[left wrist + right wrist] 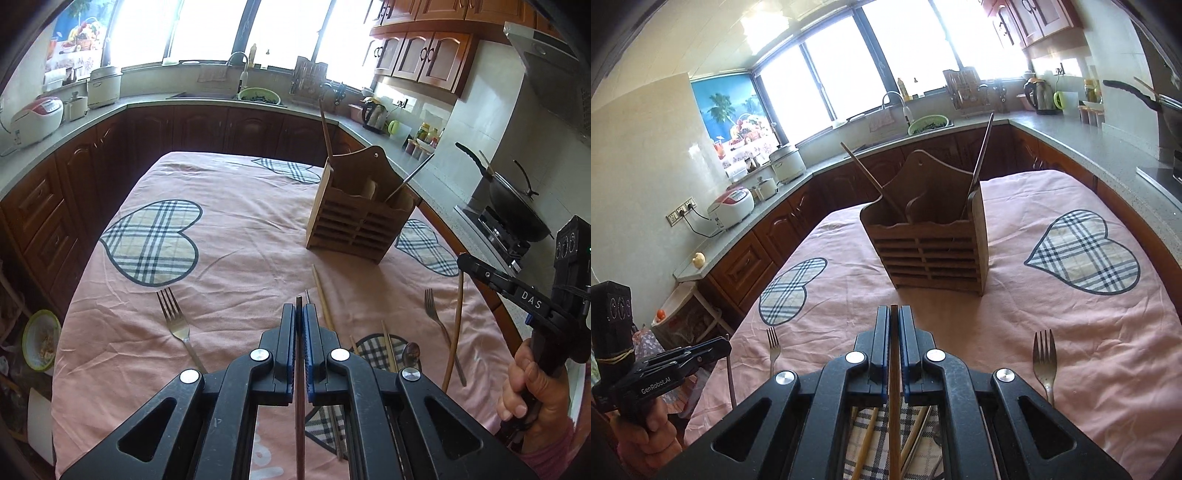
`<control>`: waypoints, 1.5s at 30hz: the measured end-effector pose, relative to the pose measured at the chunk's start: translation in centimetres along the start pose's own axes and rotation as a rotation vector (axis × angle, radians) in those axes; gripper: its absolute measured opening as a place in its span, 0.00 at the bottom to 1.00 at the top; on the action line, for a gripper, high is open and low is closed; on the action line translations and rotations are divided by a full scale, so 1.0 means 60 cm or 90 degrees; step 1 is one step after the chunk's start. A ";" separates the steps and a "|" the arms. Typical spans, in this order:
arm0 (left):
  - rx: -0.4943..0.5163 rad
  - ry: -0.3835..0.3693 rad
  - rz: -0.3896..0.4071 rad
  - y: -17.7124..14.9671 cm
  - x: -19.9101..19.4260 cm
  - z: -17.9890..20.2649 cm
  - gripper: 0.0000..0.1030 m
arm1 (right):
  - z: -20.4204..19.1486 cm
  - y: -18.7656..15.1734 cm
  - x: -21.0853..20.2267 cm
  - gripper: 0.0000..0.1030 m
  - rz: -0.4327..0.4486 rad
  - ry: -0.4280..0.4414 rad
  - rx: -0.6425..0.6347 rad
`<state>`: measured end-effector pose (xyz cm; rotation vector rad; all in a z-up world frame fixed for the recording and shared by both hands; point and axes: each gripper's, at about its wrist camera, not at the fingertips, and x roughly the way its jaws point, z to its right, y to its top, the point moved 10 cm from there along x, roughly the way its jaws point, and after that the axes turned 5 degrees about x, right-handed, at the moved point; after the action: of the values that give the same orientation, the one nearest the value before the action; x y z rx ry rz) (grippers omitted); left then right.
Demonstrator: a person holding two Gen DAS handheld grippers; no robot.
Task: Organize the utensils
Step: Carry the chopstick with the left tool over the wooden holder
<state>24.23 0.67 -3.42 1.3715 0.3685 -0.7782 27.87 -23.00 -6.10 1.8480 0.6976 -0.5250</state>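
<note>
The left gripper [300, 306] sits at the bottom centre of its own view, matte black plastic with blue ribbed pads, its jaws pressed tight on a thin dark chopstick [300, 417] that runs back out of the lower edge. The right gripper [894, 314] is likewise clamped on a slim brown wooden chopstick [894, 406].

The wooden utensil holder [929, 240] stands upright on the pink tablecloth [1015, 332] near the middle of the frame — slatted front, scalloped rim, arched back with a hanging hole. A wooden stick [871, 181] leans in its left compartment, a metal one [980, 155] in the right.

Creased cotton printed with plaid hearts [1084, 254] covers the table. Two steel forks [177, 325] [439, 325] lie flat on it, with a long wooden handle [456, 332] beside the right one. More chopsticks and a spoon [410, 352] lie low in the frame — partly hidden behind the gripper body, so their number is unclear.

A hand [532, 391] grips the right tool at the lower right edge, cut off by the frame. The windows are blown out white.
</note>
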 end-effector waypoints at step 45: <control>0.036 -0.023 0.200 0.164 -0.081 0.009 0.02 | 0.016 0.170 -0.118 0.04 0.217 -0.019 0.020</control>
<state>27.40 1.54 7.04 1.4241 0.0976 -0.5548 29.56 -28.35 4.99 1.9324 0.3447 -0.3406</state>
